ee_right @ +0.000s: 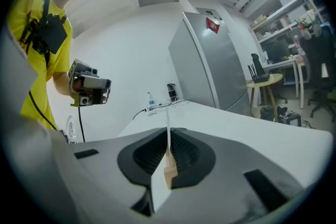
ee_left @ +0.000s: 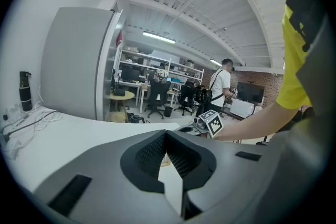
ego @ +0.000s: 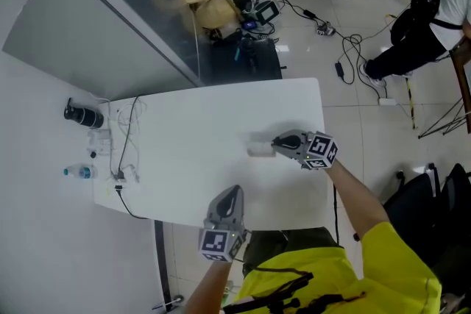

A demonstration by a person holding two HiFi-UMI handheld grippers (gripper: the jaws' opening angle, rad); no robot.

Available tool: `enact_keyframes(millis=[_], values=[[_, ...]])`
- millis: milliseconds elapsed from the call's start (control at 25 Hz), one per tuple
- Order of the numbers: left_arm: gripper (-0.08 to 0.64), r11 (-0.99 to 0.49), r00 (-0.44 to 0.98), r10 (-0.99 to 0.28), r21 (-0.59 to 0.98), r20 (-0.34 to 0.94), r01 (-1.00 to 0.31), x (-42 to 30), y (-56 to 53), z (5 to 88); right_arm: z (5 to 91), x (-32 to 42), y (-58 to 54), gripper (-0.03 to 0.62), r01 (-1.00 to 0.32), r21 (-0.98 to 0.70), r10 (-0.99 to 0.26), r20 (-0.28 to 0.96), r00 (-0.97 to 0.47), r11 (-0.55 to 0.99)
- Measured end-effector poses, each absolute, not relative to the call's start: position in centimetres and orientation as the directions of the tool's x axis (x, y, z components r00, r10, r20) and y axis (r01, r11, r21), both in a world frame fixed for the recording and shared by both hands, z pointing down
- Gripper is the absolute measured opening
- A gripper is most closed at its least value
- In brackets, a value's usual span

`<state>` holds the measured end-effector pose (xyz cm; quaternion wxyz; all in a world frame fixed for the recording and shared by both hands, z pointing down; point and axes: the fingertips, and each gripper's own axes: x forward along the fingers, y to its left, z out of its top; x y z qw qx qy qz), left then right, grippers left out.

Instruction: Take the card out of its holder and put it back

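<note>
while the right gripper's (ego: 278, 144) ribbed black jaws were clamped on the thin white card (ee_right: 168, 118), upright in its small wooden holder (ee_right: 169, 176) on the smooth white tabletop (ego: 191, 151), the left gripper's (ego: 232, 193) jaws were together, empty; cables (ego: 346, 48) lay across the glossy tiled floor (ego: 360, 4).

the card (ee_right: 168, 139) stands in its holder (ee_right: 169, 176) on the table (ego: 206, 129), between the jaws of the right gripper (ego: 274, 145); the left gripper (ego: 235, 190) is nearer, by the front edge.
</note>
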<state>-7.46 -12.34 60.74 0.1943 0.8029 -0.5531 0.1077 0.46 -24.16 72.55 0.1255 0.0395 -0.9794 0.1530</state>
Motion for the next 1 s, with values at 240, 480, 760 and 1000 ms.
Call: enact_keyframes(millis=[240,480,760,1000], values=[[0.001,-0.319,0.379,-0.842,0.212,0.384,-0.924,-7.4,-12.1,61.3,72.2,0.0,-23.7,0.015,-0.104,-0.286,-0.034,0.238,-0.971,0.953],[0.001,-0.334,0.392,-0.843,0.214,0.367,-0.918,-7.7,-11.7,60.3,68.9,0.3,-23.8,0.014,-0.113,-0.273,-0.059,0.197,-0.979,0.955],[0.001,-0.367,0.416,-0.862,0.208,0.29,-0.906,-8.2,-12.4,56.4,57.9,0.4,-24.6,0.014,-0.109,-0.171,-0.083,0.151,-0.985,0.979],[0.001,-0.382,0.416,-0.873,0.174,0.257,-0.908,-9.9,-11.2,54.3,48.1,0.0,-23.1,0.014,-0.104,-0.122,-0.097,0.062,-0.993,0.987]])
